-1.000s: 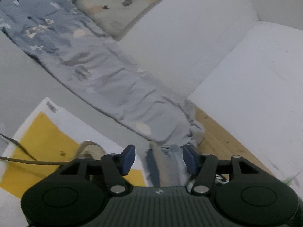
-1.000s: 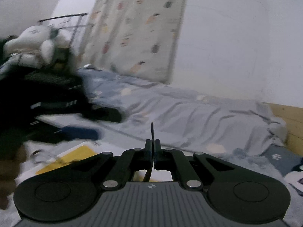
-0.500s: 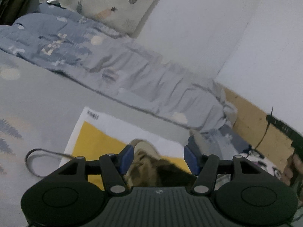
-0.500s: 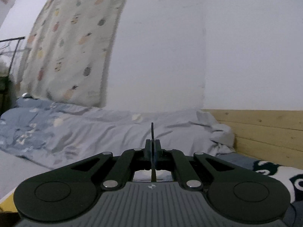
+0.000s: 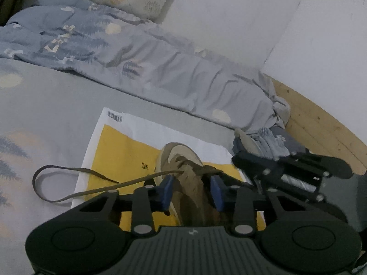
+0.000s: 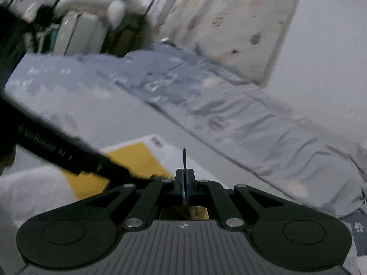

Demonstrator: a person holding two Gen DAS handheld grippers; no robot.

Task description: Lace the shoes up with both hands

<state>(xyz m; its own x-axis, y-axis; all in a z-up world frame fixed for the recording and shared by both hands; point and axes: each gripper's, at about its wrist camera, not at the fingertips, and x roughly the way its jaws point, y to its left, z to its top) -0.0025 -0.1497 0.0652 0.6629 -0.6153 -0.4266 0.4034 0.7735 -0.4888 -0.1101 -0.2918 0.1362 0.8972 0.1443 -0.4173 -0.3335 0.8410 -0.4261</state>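
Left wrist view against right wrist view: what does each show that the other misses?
Only the left wrist view shows the brown shoe between the closing jaws of the left gripper, its loose lace trailing left, and the right gripper from outside. Only the right wrist view shows the right gripper's jaws shut on a dark lace tip, and a blurred rack. Both show the yellow-and-white sheet and the blue quilt.

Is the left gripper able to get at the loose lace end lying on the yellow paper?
Probably yes. The left gripper straddles the shoe, jaws closing. The lace end lies uncovered to its left on the yellow paper, nothing between.
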